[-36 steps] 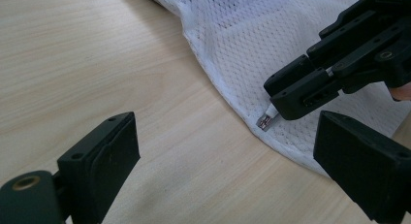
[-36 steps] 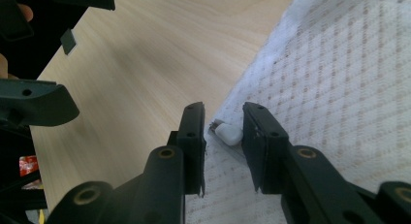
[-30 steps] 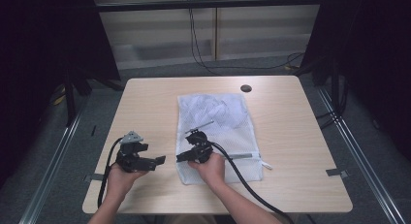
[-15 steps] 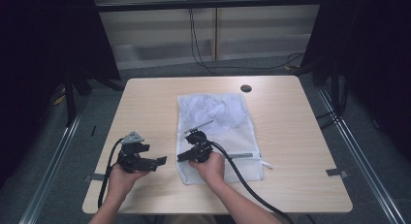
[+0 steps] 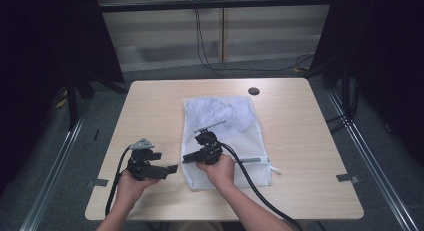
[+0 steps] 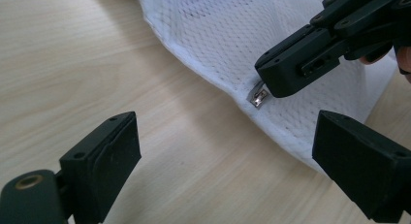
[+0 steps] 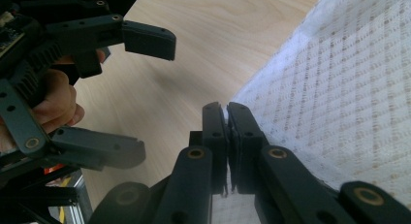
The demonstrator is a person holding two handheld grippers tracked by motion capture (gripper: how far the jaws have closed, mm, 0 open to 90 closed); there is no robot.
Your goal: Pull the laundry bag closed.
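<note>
While pinching the mesh bag (image 5: pixel 227 141) edge at frame centre, right gripper (image 5: pixel 189 158) clenched near zipper pull (image 6: pixel 258 96). Left gripper (image 5: pixel 175 168) released, lower left. Zipper apparently unopened yet.

I can read no text, label, brand or number anywhere here. The mesh bag (image 5: pixel 227 136) under my jaws carries no legible print, and the table (image 5: pixel 310 141) is bare wood grain with no marking.
</note>
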